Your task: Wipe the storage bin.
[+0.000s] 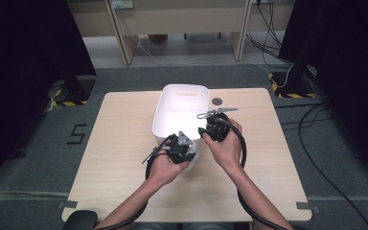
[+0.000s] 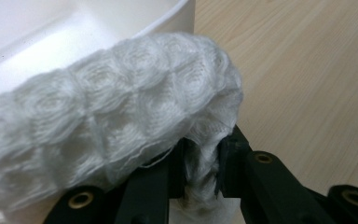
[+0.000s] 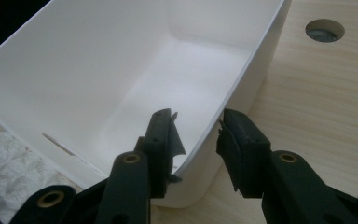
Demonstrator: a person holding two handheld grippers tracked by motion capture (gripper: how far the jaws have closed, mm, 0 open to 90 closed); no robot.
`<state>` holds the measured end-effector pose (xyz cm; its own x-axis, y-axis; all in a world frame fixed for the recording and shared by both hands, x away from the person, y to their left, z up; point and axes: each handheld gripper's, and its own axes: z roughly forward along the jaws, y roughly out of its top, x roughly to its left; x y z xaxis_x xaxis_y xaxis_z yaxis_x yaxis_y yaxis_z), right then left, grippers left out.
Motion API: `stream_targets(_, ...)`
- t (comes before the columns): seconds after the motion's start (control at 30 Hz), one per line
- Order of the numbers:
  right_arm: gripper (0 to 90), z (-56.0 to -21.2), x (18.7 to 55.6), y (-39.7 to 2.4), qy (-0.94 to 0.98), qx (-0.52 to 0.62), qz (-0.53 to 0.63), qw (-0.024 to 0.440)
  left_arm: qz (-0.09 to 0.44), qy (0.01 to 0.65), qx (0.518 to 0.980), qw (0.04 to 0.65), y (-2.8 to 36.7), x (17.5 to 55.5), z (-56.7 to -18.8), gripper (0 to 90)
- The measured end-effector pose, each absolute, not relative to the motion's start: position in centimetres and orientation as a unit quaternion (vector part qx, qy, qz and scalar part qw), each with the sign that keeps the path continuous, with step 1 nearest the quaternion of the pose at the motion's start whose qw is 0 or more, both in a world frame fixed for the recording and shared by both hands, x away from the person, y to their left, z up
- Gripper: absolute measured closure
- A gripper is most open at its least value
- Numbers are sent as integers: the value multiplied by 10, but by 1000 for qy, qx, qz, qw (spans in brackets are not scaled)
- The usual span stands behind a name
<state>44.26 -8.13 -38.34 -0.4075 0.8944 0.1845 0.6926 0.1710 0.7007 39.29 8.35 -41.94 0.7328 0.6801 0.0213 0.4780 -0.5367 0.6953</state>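
Clearly the work in hand is getting the white textured cloth (image 2: 107, 121) into the white plastic bin (image 1: 165, 108), and the move turns on how the cloth lies against the bin's near wall. In the left gripper view, the left gripper (image 2: 201, 168) has its jaws pinched together on a fold at the cloth's lower edge, with the bulk of the fabric bunched up and spilling leftward above the jaws, its length running across the view toward the bin's rim. From the high view, that left gripper (image 1: 179, 148) sits just outside the bin's near corner, so the cloth hangs beside the bin, close against its outer wall and not yet inside; the opening lies ahead of the gripper and a little above the bundle. The right gripper (image 3: 196, 140) straddles the bin's near right corner, one jaw inside the wall and one outside, the pads apart and not visibly pressing on the plastic; a corner of the cloth (image 3: 9, 163) shows at the lower left of that view, beyond the wall. In the high view the right gripper (image 1: 215, 127) is over the bin's right rim on the wooden table (image 1: 124, 158). My judgement is that the left hand, being the one holding the cloth, must lift it over the near rim, while the right seems placed to steady the bin.
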Motion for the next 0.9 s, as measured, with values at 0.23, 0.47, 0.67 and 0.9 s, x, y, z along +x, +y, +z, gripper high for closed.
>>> stream_targets(0.23,665,-382,441,-80,751,530,367,139,146,335,864,345,81,393,-418,764)
stream_targets(0.47,662,-383,441,-80,752,528,367,141,145,322,869,345,71,391,-413,764)
stream_targets(0.67,660,-383,441,-80,752,528,367,142,144,324,869,345,69,393,-414,764)
stream_targets(0.9,658,-383,441,-79,752,528,368,142,143,326,870,341,69,395,-418,764)
